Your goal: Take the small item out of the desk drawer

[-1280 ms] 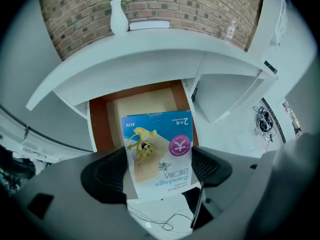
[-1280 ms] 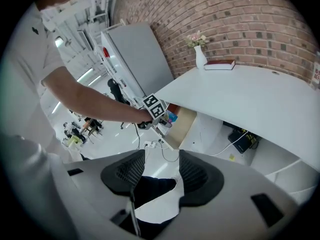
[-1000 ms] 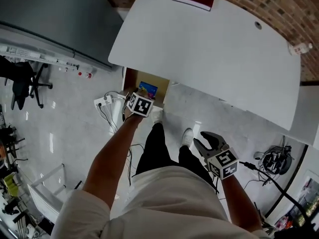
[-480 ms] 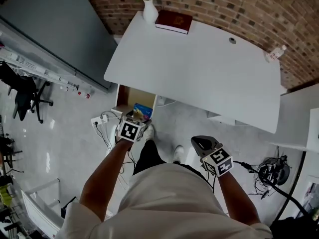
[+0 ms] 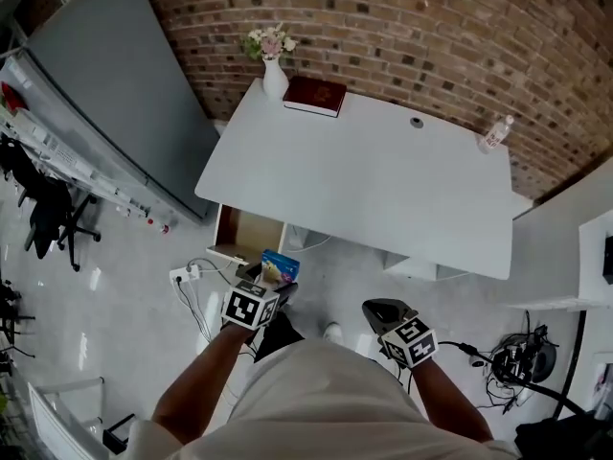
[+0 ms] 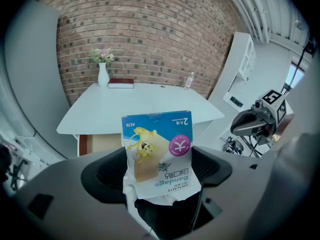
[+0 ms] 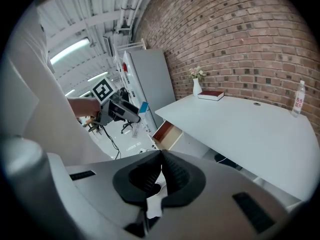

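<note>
My left gripper is shut on a small blue-and-white bandage packet, held upright in the air in front of the open desk drawer. In the left gripper view the packet fills the gap between the dark pads, with the drawer behind it under the white desk. My right gripper hangs low at the right, away from the desk, shut with nothing in it. In the right gripper view its jaws meet, and the left gripper with the packet shows beyond.
On the desk stand a white vase with flowers, a red book and a small bottle against the brick wall. A grey cabinet is at the left. Cables and a power strip lie on the floor.
The left gripper has drawn back from the drawer with the packet. The right gripper's jaws have gone from open to shut. The desk now sits farther off in the head view.
</note>
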A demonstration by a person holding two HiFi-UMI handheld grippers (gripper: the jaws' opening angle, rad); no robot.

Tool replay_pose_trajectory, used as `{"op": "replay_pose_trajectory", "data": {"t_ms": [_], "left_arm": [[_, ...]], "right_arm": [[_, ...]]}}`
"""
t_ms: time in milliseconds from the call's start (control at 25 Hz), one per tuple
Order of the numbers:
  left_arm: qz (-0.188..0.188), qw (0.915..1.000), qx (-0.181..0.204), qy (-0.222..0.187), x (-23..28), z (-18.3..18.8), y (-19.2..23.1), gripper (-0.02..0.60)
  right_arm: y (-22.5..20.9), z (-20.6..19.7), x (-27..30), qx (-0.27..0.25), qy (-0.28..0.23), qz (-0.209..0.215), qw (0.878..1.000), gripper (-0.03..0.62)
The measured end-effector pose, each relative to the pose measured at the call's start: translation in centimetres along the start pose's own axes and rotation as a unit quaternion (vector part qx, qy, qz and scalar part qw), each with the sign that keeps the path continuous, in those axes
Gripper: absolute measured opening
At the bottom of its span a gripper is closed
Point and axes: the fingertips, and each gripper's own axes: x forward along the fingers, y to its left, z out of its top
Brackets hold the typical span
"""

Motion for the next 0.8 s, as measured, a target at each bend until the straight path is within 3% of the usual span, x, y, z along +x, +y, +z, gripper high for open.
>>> {"op": "replay_pose_trajectory", "data": {"t_ms": [280, 800], "left_arm": [[-0.028, 0.9993, 0.008, -0.021, -2.8, 2.0, -6.1, 0.399], [-0.034, 0.9983, 0.009, -0.045, -4.5, 2.8, -10.7, 0.399]], "right_arm": [[0.2, -0.7, -3.6, -0.005, -0.012, -0.014, 1.000, 0.032], [1.4, -0.3, -6.7, -0.024, -0.040, -0.007, 0.999, 0.032]]}}
